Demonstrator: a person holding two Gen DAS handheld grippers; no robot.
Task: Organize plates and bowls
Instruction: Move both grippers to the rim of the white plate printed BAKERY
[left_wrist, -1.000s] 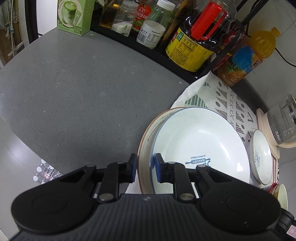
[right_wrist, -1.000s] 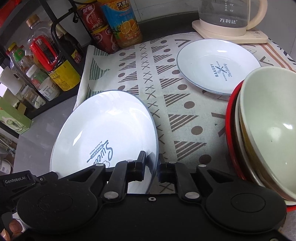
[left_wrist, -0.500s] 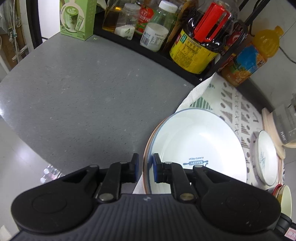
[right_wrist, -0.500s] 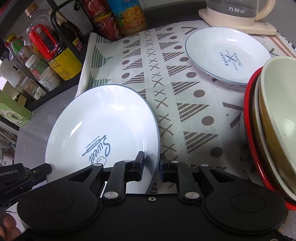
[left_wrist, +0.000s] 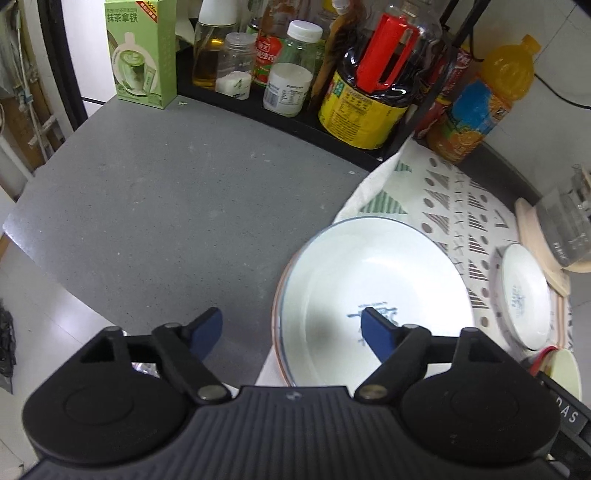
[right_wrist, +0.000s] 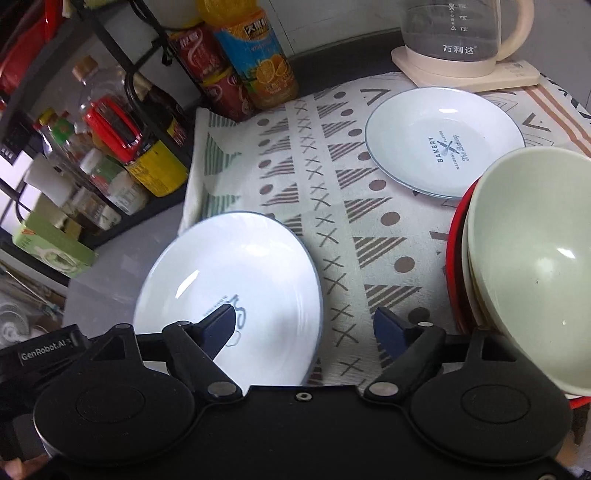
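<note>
We see left gripper (left_wrist: 291, 326) jaws opening, wide apart, nothing clamped; big plate's (left_wrist: 373, 273) rim lies between and below them. Right gripper (right_wrist: 304, 326) jaws opening too, straddling the plate's other edge. Bowls (right_wrist: 532, 258) right of them, small plate (right_wrist: 443, 140) beyond on cloth (right_wrist: 332, 206).

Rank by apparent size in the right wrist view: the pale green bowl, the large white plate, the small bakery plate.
1-2. Pale green bowl and large white plate: alike; the bowl is cut off and near the camera, so unranked.
3. Small bakery plate.
</note>
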